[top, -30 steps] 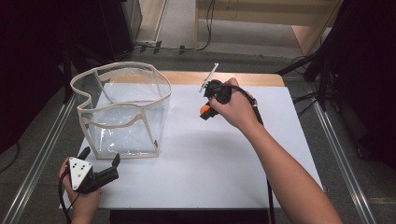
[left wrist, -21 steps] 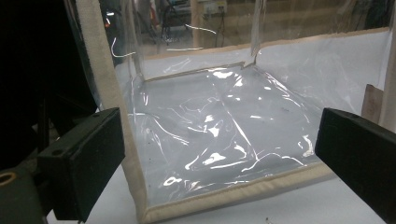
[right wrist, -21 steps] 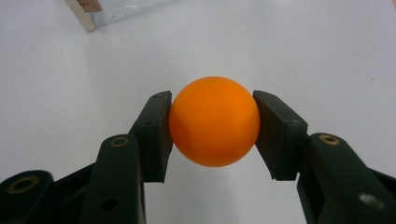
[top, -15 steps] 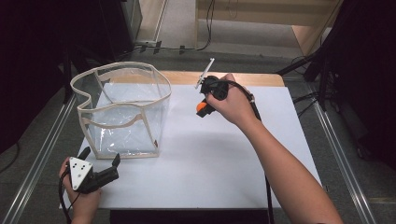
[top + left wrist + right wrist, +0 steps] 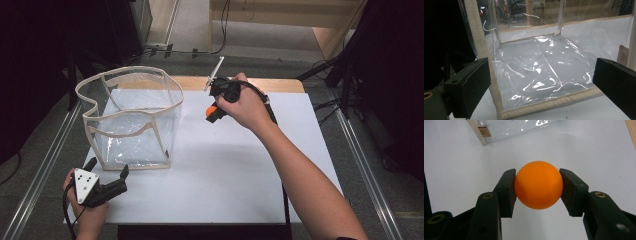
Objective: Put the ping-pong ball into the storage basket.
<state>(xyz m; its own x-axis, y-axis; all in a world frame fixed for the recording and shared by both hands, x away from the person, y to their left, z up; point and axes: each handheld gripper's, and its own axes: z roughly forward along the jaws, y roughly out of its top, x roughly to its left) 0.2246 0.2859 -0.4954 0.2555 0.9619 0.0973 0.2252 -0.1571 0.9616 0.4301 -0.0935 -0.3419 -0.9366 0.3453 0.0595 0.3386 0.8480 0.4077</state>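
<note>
- Orange ball: pinched between the jaws of the right gripper, held above the white table, right of the bag; judged picked up, not yet deposited.
- Left gripper: near left, jaws spread, holding nothing, facing the bag.
- Clear bag: upright, open-topped, nothing visible inside.

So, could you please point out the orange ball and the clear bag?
orange ball (image 5: 538,185): right gripper view, centre of its front surface.
clear bag (image 5: 134,125): high view, its near transparent wall.
</note>
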